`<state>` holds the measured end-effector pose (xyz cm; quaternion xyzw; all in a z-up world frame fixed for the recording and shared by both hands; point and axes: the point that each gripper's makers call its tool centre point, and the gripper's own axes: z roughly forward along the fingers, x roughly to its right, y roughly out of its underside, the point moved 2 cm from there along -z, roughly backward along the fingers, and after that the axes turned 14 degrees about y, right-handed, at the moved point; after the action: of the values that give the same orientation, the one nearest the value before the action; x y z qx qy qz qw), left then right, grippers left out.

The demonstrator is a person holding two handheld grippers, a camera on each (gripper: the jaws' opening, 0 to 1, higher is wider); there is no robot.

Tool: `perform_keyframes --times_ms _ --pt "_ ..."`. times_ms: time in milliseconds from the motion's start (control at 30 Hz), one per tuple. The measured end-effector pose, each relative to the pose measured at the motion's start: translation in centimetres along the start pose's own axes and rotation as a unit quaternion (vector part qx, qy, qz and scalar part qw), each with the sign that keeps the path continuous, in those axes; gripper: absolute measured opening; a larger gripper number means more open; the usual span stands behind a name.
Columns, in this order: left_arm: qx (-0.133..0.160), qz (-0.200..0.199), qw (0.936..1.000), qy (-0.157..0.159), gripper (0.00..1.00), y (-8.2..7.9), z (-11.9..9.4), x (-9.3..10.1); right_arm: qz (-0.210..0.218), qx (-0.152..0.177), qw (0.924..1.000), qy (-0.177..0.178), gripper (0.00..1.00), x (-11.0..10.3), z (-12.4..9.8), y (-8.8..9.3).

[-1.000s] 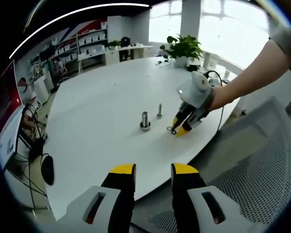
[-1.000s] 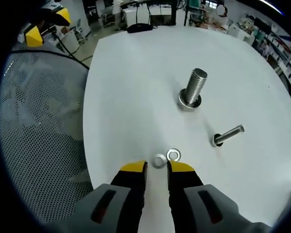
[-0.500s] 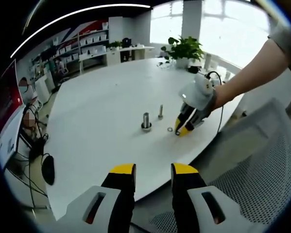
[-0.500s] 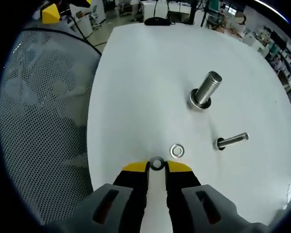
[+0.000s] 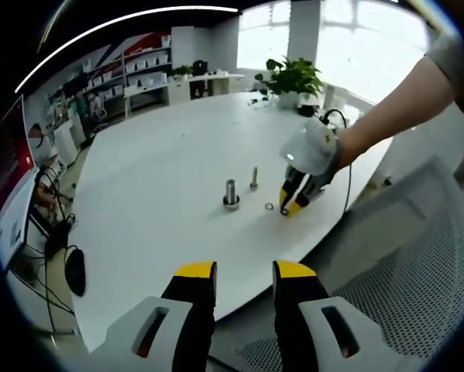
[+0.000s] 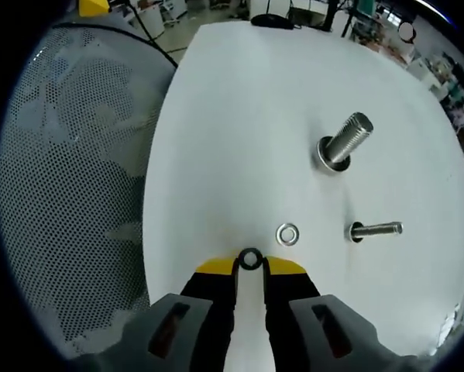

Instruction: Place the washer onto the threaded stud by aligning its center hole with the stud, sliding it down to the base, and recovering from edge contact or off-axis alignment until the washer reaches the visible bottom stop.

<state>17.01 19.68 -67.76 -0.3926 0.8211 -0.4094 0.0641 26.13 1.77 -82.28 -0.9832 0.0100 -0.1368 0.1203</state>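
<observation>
Between the yellow tips of the right gripper (image 6: 250,266) sat a dark washer (image 6: 250,259), pinched at its edges, with the jaws closed upon it just above the white worktop (image 6: 232,139). Beyond that washer, on the worktop, lay a second, brighter washer (image 6: 287,233), flat and close to the tips but apart from them. Farther off from the held washer stood the large threaded stud (image 6: 345,142), upright on its wide base collar, its shaft bare. Off to the side of the bright washer stood a thinner stud (image 6: 376,229), also upright on the worktop and well apart from the large one. A mesh chair back (image 6: 69,170) ran along the worktop's edge beside the gripper.

From the left gripper view, the left gripper (image 5: 244,273) hung off the worktop's (image 5: 162,155) near edge with its jaws apart and nothing between them. Across the worktop from it, the right gripper (image 5: 287,209) was held in a person's hand (image 5: 336,153), tips down near the surface, just beside the large threaded stud (image 5: 231,193) and the thinner stud (image 5: 254,178). A potted plant (image 5: 292,77) stood at the worktop's far edge, behind the studs.
</observation>
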Motion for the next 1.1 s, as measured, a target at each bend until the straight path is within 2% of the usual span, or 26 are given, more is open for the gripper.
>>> perform_keyframes --times_ms 200,367,500,800,1100 --pt "-0.001 -0.001 1.0000 -0.002 0.27 0.06 -0.01 -0.09 -0.041 -0.067 0.9969 -0.009 0.15 0.00 0.22 -0.46" --pt "0.000 -0.002 1.0000 -0.003 0.27 0.07 -0.04 -0.12 -0.059 -0.087 0.9944 -0.008 0.14 -0.16 0.21 -0.62" --pt "-0.004 -0.003 1.0000 -0.004 0.27 0.18 0.00 -0.14 -0.059 -0.070 0.9958 -0.004 0.14 -0.01 0.21 -0.46" --pt "-0.007 -0.004 1.0000 -0.004 0.27 0.29 0.04 -0.21 -0.005 -0.027 0.9996 -0.004 0.14 0.12 0.13 -0.18" --pt "-0.011 -0.007 0.9999 -0.008 0.27 0.43 -0.03 -0.34 0.039 0.018 0.9990 0.011 0.13 0.05 -0.04 0.04"
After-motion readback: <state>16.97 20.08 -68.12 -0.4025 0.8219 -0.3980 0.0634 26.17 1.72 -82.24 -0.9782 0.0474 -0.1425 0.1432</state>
